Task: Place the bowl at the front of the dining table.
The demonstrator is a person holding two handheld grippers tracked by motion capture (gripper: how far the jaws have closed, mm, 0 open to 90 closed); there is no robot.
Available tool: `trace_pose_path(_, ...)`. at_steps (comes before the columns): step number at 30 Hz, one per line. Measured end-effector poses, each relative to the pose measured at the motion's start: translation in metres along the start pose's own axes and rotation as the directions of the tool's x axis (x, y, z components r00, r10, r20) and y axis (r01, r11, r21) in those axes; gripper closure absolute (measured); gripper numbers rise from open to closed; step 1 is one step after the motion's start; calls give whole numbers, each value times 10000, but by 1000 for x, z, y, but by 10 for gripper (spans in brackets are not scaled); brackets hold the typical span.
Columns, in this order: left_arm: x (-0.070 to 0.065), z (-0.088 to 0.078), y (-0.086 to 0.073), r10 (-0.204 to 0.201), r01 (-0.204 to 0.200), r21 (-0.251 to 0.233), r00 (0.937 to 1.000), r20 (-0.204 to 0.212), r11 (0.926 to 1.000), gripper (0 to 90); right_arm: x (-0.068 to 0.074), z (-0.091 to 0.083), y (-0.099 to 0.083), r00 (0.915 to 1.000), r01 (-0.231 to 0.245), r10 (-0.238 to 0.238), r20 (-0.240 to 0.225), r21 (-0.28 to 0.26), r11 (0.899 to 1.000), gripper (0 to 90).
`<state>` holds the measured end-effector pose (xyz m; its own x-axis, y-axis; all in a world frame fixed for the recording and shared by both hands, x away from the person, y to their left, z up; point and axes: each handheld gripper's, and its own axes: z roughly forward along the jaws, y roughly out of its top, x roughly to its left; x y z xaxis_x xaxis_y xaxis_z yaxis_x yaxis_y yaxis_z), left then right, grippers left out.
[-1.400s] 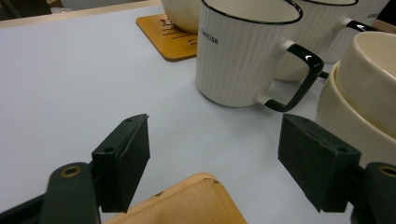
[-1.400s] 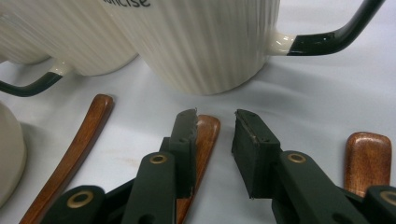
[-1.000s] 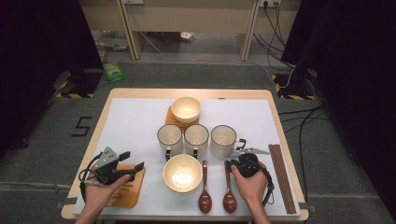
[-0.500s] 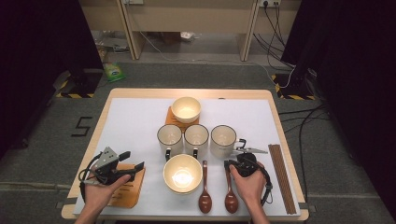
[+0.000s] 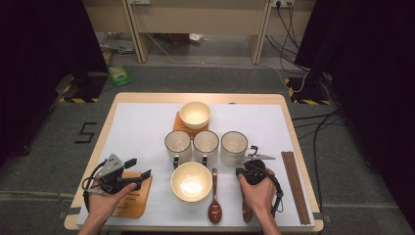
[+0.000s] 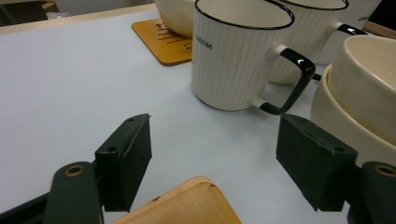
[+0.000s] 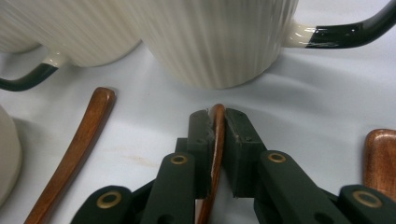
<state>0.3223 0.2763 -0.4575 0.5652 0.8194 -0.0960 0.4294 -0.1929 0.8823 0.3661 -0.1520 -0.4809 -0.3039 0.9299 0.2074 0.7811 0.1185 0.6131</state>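
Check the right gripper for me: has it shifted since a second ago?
No. The right gripper sits just below the right-hand mug, as before; only its jaws have just been closing, now on the spoon handle.

Spoon handle (image 7: 217,140) glossy dark wood; ribbed mug (image 7: 219,37) glazed ceramic; fingers (image 7: 240,140) matt black plastic.

Overhead light is flooding the white counter (image 5: 142,127) while its surroundings are sinking into darkness. Glare is pooling inside the near bowl (image 5: 191,181) (brightest at its centre). Close-up mug walls (image 7: 219,37) are blurring softly.
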Motion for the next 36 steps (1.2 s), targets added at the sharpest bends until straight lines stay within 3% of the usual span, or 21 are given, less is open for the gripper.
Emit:
trace_pose_path(6, 1, -3, 0, -36, 36, -54, 10000, -11, 10000, 261, 2, 0, 4, 10000, 43, -46, 82, 330, 9994, 841)
trace_pose_path(16, 3, -4, -2, -120, 120, -28, 9999, -29, 9999, 262, -1, -1, 6, 9994, 208, -190, -292, 613, 9979, 843)
trace_pose_path(36, 12, -12, -11, -545, 542, -127, 9981, -282, 9985, 262, 4, -11, 15, 9912, 1095, -1004, -859, 1079, 9881, 844)
